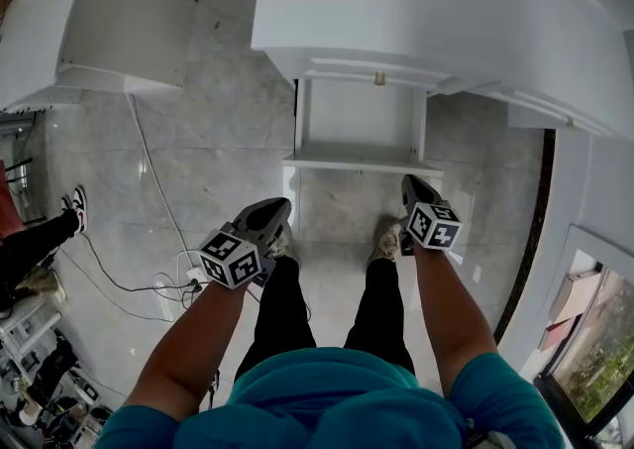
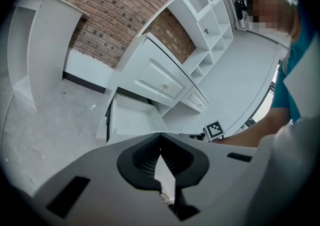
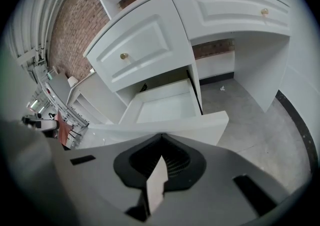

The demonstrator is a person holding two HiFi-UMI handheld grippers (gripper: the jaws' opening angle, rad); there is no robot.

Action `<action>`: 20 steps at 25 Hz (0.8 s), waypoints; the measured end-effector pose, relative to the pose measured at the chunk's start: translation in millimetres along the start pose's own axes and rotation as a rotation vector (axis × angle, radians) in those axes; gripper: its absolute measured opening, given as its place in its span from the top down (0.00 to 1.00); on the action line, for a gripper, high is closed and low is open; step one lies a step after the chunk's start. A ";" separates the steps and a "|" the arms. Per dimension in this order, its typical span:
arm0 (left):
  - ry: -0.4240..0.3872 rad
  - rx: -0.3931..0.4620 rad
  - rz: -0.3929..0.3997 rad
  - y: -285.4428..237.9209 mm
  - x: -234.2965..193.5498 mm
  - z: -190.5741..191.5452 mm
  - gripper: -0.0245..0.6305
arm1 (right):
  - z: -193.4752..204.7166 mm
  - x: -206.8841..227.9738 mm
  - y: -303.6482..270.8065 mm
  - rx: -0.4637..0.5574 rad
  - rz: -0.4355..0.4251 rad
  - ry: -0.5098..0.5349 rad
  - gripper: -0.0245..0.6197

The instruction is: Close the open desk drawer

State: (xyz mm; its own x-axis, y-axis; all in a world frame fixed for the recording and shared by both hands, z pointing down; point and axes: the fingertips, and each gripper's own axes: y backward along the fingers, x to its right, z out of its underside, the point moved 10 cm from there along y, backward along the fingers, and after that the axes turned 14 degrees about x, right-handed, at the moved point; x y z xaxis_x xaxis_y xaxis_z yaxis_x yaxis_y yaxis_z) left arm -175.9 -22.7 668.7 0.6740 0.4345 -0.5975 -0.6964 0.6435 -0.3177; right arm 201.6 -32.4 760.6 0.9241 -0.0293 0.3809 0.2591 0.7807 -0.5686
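The white desk (image 1: 426,1) has its low drawer (image 1: 362,156) pulled out toward me, with nothing inside. My left gripper (image 1: 275,209) hangs shut in front of the drawer's left corner, a little short of it. My right gripper (image 1: 412,184) is shut too, its tip close over the front panel's right end; I cannot tell whether it touches. In the left gripper view the open drawer (image 2: 131,119) lies just beyond the closed jaws of the left gripper (image 2: 160,135). In the right gripper view the drawer's front panel (image 3: 200,122) sits right under the right gripper (image 3: 161,135).
A white shelf unit (image 1: 99,21) stands at the left. Cables (image 1: 149,274) trail over the marble floor, and another person's leg and shoe (image 1: 71,209) are at the far left. Brass knobs (image 3: 123,56) mark the closed upper drawers. Clutter (image 1: 40,368) fills the lower left.
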 end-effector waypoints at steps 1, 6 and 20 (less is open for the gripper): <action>0.001 0.001 0.001 -2.5 -1.1 -1.8 0.94 | -2.6 0.5 -2.7 0.001 -0.001 0.002 0.93; 0.003 0.000 0.010 -15.2 -6.2 -12.4 0.94 | -15.0 2.4 -15.9 0.001 -0.010 0.011 0.93; 0.008 0.025 0.027 -46.0 -21.8 -44.5 0.94 | -44.5 9.0 -55.6 0.013 -0.029 0.050 0.93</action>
State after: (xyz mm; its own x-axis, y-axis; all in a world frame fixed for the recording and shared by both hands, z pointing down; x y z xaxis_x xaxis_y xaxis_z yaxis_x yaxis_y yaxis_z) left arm -169.5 -89.8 663.5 0.6527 0.4467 -0.6119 -0.7081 0.6469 -0.2830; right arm 208.1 -104.0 763.2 0.9292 -0.0833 0.3600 0.2830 0.7868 -0.5485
